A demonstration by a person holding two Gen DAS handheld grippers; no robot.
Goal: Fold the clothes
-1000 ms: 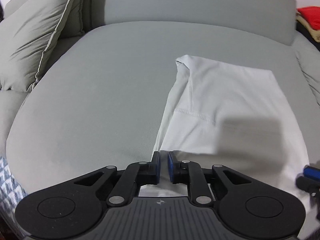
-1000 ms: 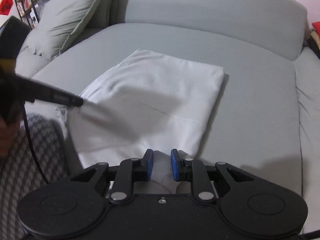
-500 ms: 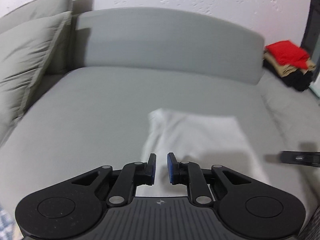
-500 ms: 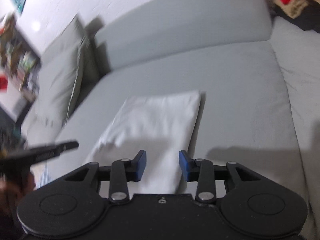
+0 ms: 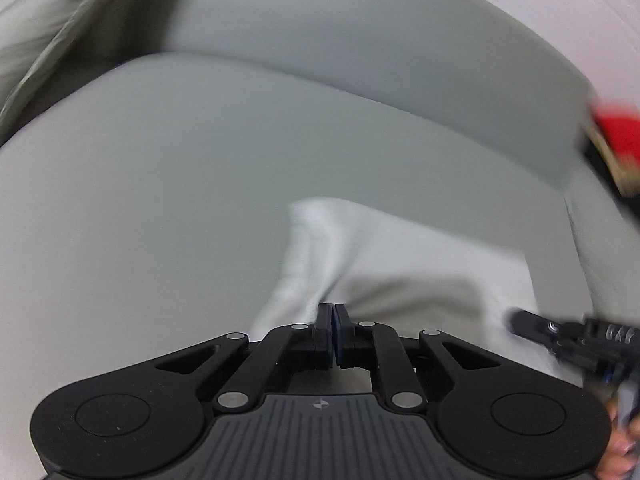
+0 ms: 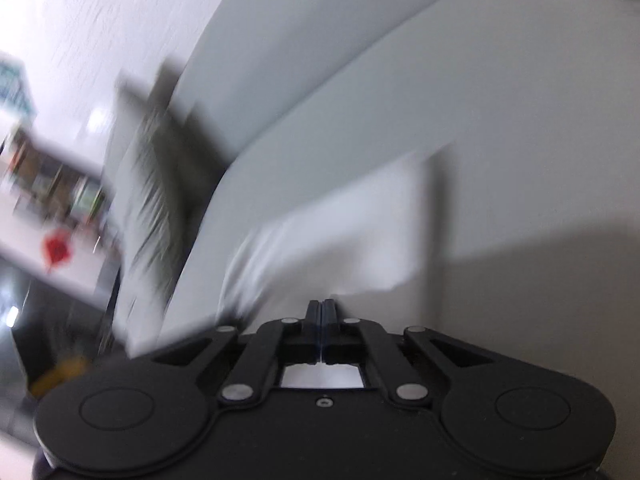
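Note:
A folded white garment lies on the grey sofa seat. My left gripper is at the garment's near left edge. Its jaws are closing, almost together, and a ridge of white cloth is drawn up between the pads. In the right wrist view, which is tilted and blurred, my right gripper is shut at the near edge of the white garment, whose corner is pulled up toward the tips. The right gripper also shows at the right of the left wrist view, over the cloth.
The sofa backrest curves behind the seat. A grey pillow leans at the left, and a stack of red, tan and black clothes sits at the far right. Shelves stand beyond the pillow.
Both grippers dropped to the garment's near edge. The right jaws went from apart to shut and that view rolled. The left jaws narrowed onto the cloth.

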